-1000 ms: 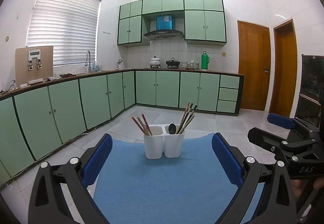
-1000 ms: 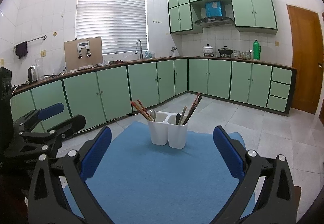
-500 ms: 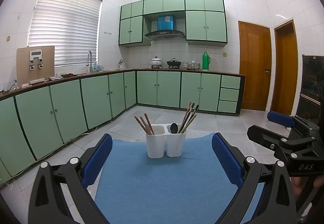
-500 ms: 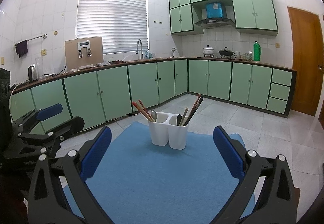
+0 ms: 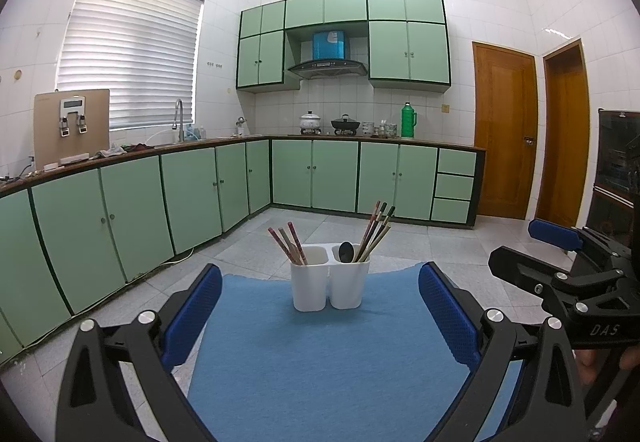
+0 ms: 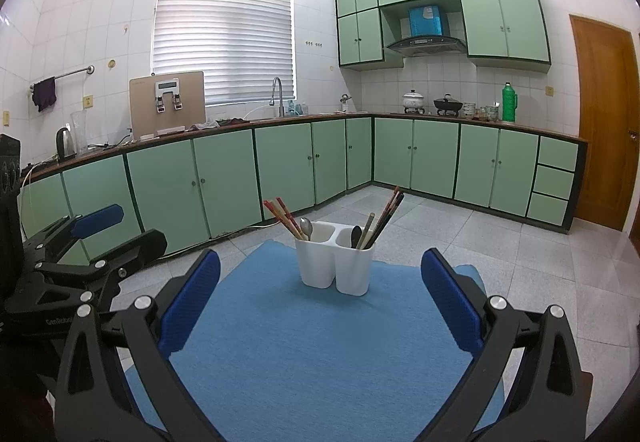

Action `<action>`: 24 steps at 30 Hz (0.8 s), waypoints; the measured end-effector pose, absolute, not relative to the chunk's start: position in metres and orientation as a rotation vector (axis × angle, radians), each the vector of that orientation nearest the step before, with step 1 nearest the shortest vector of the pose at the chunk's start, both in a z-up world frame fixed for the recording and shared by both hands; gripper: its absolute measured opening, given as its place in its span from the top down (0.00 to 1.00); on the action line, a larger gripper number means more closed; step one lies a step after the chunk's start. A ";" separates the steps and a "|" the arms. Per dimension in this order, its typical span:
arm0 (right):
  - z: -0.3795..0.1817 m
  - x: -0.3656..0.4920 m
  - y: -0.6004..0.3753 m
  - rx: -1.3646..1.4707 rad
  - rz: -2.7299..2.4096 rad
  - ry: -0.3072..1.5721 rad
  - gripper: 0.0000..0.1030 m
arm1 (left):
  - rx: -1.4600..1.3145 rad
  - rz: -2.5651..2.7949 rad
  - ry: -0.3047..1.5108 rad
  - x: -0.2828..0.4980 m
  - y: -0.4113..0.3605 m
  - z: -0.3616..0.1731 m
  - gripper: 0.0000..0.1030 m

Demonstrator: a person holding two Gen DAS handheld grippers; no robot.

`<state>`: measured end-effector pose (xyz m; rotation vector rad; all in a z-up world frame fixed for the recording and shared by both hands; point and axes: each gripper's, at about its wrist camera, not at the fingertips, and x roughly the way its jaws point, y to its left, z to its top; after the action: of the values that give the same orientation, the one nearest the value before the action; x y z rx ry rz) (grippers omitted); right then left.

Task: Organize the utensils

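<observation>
Twin-compartment white utensil holder (image 5: 329,279) standing upright on the blue mat (image 5: 320,362), toward its far edge, centred ahead of both my grippers. In the left wrist view, the left compartment carries reddish chopsticks (image 5: 287,245); the right one carries a dark spoon (image 5: 345,251) and a fan of darker chopsticks (image 5: 375,229). The right wrist view adds a metal spoon (image 6: 306,228) beside the reddish sticks.

Handling, as I judge it: the chopsticks are light, stiff and thin, likely smooth, so they may pivot or slide between the pads; I would take one on the exposed upper shaft, clear of its neighbours, and lift along its lean. The holder looks like light plastic and could tip if a stick drags on the rim.

Left gripper (image 5: 320,308): jaws released, spread wide, holding nothing. Right gripper (image 6: 320,306): likewise released and empty; each is also seen side-on in the other's view.

Compared with one second ago, the holder sits a little farther right in the left wrist frame and both views are marginally raised; the utensils are unchanged and the jaws stay equally wide.
</observation>
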<state>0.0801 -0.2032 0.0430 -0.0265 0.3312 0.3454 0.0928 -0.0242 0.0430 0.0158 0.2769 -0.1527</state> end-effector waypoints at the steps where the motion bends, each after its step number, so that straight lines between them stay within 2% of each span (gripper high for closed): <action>1: 0.043 0.080 -0.203 -0.027 0.345 0.331 0.05 | 0.016 -0.153 0.277 0.093 -0.024 0.043 0.06; 24: 0.042 0.082 -0.203 -0.030 0.348 0.334 0.05 | 0.014 -0.148 0.281 0.092 -0.020 0.041 0.06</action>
<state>0.0815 -0.2027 0.0422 -0.0298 0.3335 0.3477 0.0924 -0.0196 0.0412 0.0139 0.2807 -0.1479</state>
